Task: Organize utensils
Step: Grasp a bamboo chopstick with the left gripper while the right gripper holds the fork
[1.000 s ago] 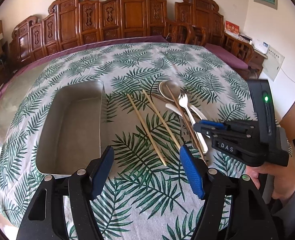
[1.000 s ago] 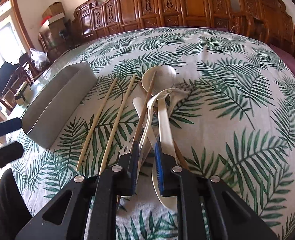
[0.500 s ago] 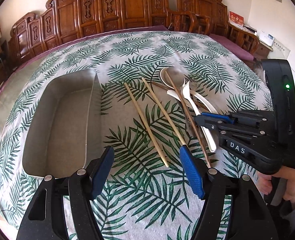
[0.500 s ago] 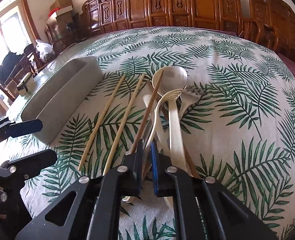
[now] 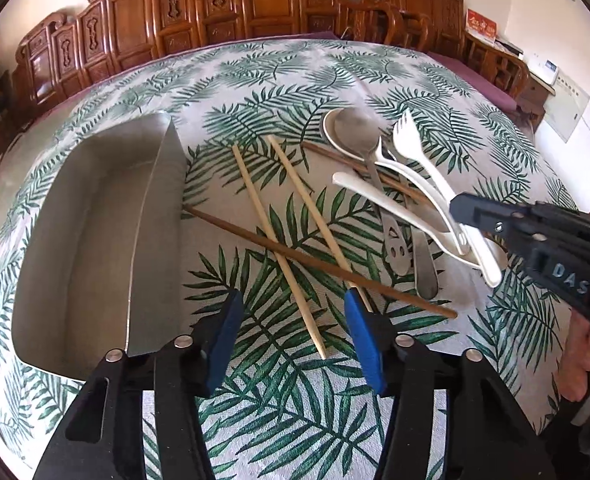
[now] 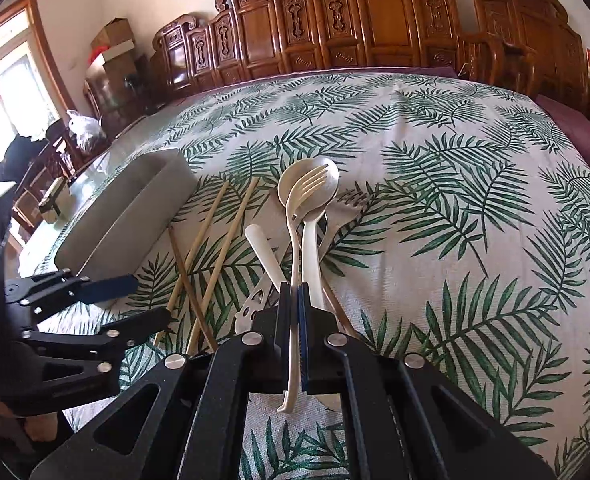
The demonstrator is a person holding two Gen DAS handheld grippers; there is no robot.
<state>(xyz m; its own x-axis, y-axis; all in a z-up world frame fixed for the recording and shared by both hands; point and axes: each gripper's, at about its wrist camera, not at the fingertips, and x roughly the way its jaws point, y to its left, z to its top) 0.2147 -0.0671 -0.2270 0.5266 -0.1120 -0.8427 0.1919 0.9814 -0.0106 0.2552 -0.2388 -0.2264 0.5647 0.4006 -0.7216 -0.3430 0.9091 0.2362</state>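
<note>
From the left wrist view, the left gripper (image 5: 289, 336) hangs over the leaf-print tablecloth (image 5: 255, 80) with its blue pads about half apart and closing. The near ends of two pale chopsticks (image 5: 279, 240) lie in the gap between them, but neither pad presses on anything. A dark chopstick (image 5: 319, 262) lies slantwise across the pale pair. The metal tray (image 5: 95, 232) sits just left of the gripper, apart from the chopsticks. To the right lies a pile with a metal spoon (image 5: 359, 136) and a white fork (image 5: 419, 152). At the right edge the right gripper (image 5: 461, 210) has its fingers clamped on the white fork's handle.

From the right wrist view, the right gripper (image 6: 295, 312) is closed tight on the thin handle of the white fork (image 6: 295, 240), which runs straight up between the pads, its tines over the bowl of the metal spoon (image 6: 319, 180). A white spoon handle (image 6: 265, 252) lies just left of it. The pale chopsticks (image 6: 223, 248) lie further left, beside the tray (image 6: 135, 212). The left gripper (image 6: 143, 300) enters from the left, its two fingers spread, the lower one over the chopstick ends.
</note>
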